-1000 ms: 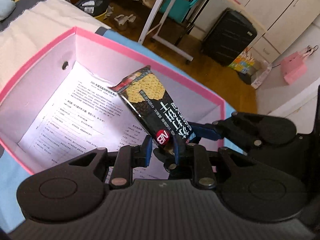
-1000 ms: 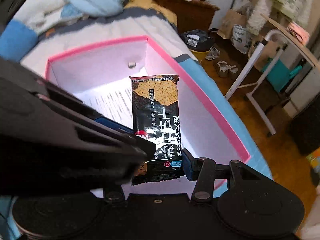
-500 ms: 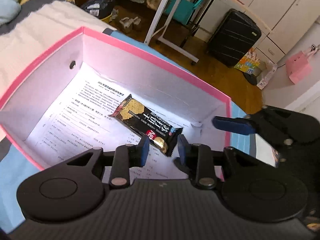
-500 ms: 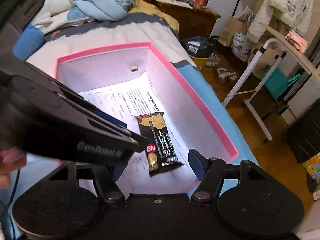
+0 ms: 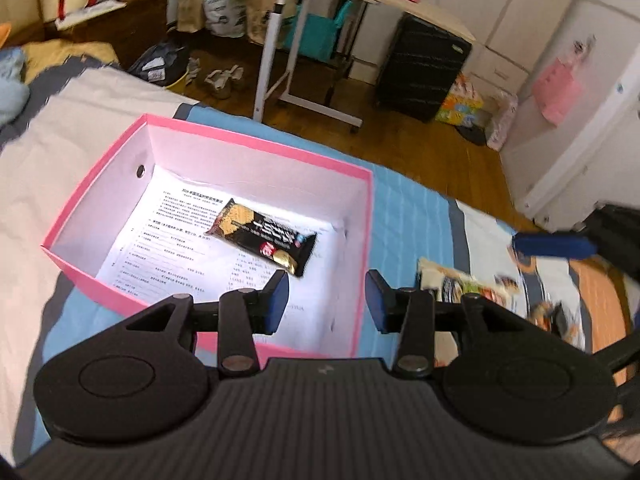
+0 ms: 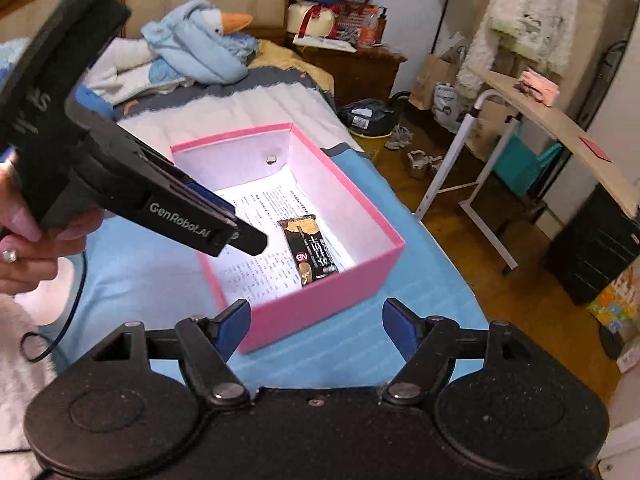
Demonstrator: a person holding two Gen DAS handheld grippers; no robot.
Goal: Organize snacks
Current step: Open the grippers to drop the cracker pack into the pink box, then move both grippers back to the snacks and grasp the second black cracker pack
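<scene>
A black cracker packet [image 5: 262,236] lies flat on a printed sheet inside the pink box [image 5: 256,148] on the bed; it also shows in the right wrist view [image 6: 310,252], inside the same pink box [image 6: 320,312]. My left gripper [image 5: 326,300] is open and empty, above the box's near right corner. My right gripper [image 6: 316,332] is open and empty, above the box's near wall. Several more snack packets [image 5: 460,284] lie blurred on the bedcover to the right of the box.
The box stands on a blue bedcover [image 6: 132,272]. A blue plush toy [image 6: 200,56] lies at the head of the bed. A rolling side table [image 5: 340,12] and a black suitcase [image 5: 420,68] stand on the wooden floor beyond the bed.
Both grippers let go of the cracker packet, which dropped flat into the box. Both then opened wider and pulled back and up, away from the box.
</scene>
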